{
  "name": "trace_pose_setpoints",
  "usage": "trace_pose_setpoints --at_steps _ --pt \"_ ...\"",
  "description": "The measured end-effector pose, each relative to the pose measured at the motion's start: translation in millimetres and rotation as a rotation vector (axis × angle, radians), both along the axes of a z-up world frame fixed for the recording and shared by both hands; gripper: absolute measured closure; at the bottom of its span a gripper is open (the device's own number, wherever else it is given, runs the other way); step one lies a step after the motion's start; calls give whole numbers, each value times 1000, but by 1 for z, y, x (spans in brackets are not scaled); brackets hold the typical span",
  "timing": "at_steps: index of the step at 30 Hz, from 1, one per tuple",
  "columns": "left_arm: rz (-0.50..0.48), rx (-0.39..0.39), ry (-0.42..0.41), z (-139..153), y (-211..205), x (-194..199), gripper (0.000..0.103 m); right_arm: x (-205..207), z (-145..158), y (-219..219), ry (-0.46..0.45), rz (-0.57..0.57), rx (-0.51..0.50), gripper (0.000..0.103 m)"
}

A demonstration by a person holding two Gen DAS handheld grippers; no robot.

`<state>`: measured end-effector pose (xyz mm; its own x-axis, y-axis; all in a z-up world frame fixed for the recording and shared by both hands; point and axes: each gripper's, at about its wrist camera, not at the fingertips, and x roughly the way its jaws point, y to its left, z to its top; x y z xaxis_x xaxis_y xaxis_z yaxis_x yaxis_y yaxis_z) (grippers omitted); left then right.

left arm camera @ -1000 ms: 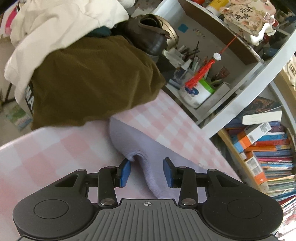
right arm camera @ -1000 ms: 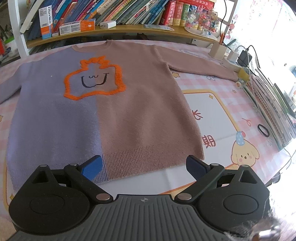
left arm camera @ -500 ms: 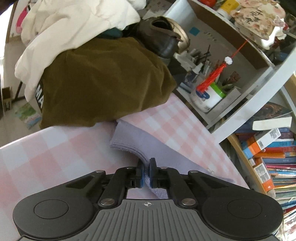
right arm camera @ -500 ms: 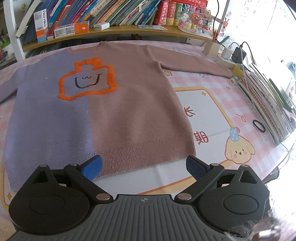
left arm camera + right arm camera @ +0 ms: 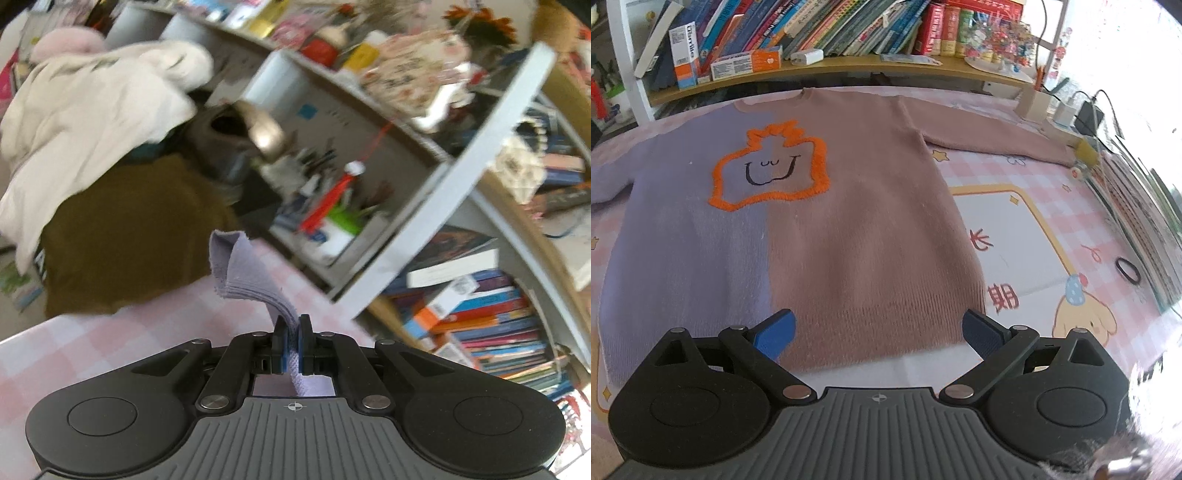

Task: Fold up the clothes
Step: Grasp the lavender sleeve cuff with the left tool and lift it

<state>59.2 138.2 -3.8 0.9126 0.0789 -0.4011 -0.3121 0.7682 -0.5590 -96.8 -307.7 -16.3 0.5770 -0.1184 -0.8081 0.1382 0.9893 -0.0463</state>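
A half-lilac, half-brown sweater point(image 5: 798, 229) with an orange outlined face lies flat on the pink checked table point(image 5: 1052, 236) in the right wrist view. My right gripper point(image 5: 879, 334) hovers open over the sweater's hem, with nothing between its blue pads. In the left wrist view my left gripper point(image 5: 291, 345) is shut on the lilac sleeve cuff point(image 5: 243, 269), which it holds lifted off the table, the cuff end flopping upward.
A pile of olive point(image 5: 129, 236) and cream clothes point(image 5: 85, 110) sits beyond the table's left end. White shelves with pens, jars and books point(image 5: 491, 317) stand close behind. A black hair tie point(image 5: 1127, 270), a book stack and chargers occupy the table's right side.
My left gripper shut on the lilac sleeve cuff and has lifted it off the table. The right gripper stayed open, drifting slightly nearer the hem.
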Motion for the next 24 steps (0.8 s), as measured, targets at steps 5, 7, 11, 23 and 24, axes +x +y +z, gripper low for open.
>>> trace_pose_setpoints --at_steps 5,7,11,23,24 --pt "-26 55 -42 27 -39 -4 100 10 -1 -25 -12 27 27 5" --pt "-42 83 -54 38 -59 -4 100 15 -1 -38 -17 41 40 5" --pt "-73 124 -79 56 -100 -1 100 25 -1 -64 -27 70 65 5" --pt "-185 226 -84 76 -234 38 100 48 -13 -134 -17 168 133 5" --pt "-196 232 -82 75 -245 41 100 50 -14 -138 -16 177 140 5"
